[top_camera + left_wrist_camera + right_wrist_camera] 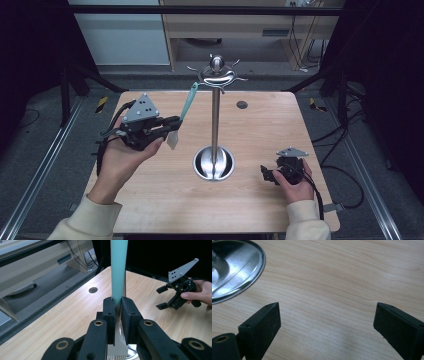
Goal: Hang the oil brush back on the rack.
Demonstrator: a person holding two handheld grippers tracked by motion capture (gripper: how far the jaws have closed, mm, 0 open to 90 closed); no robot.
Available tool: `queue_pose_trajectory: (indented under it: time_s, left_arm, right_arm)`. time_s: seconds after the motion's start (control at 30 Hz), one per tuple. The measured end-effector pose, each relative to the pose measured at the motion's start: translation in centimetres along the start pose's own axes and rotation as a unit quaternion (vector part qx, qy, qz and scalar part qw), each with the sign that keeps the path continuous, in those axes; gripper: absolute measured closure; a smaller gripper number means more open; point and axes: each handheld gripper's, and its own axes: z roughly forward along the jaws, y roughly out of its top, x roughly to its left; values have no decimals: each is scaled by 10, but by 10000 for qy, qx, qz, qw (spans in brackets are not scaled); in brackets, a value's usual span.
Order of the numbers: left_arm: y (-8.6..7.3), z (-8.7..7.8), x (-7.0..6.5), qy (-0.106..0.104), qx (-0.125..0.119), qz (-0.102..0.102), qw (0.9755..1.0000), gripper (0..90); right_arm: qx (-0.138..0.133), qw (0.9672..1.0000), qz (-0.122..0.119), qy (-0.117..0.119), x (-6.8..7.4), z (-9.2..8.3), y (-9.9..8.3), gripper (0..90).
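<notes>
Teal and cream, a brush-like utensil is clamped in the left gripper, whose jaws are closed on the neck where the teal handle meets the pale head. It is held in the air to the left of the steel hook stand, just short of the pole. The long axis is tilted: the head hangs low beside the jaws, and the handle rises up and towards the ring of hooks at the top of the stand, the handle's tip being seen close beside the nearest hook on the left. Whether the tip already touches a hook cannot be told. The coming move is judged to turn on that small gap between the handle end and the hook, so the left hand, far nearer the stand's top, is the one placed to close it. In the left gripper view the handle is seen running straight up from between the pads, in line with the pole behind. The right gripper is held low to the right of the stand's round base, over the wooden table, with its jaws spread wide and nothing between them. No brand, label or readable writing is to be made out on any of these things.
</notes>
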Motion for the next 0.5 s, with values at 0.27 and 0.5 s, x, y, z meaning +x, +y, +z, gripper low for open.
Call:
queue_pose_trajectory:
  time_s: [0.27,0.5]
  left_arm:
    - [1,5,0,-8,-2,-25,10000,820]
    - [1,7,1,-16,-4,-65,10000,819]
  right_arm:
    - [2,10000,-5,6,0,0,0,80]
    - [0,10000,-6,7,0,0,0,80]
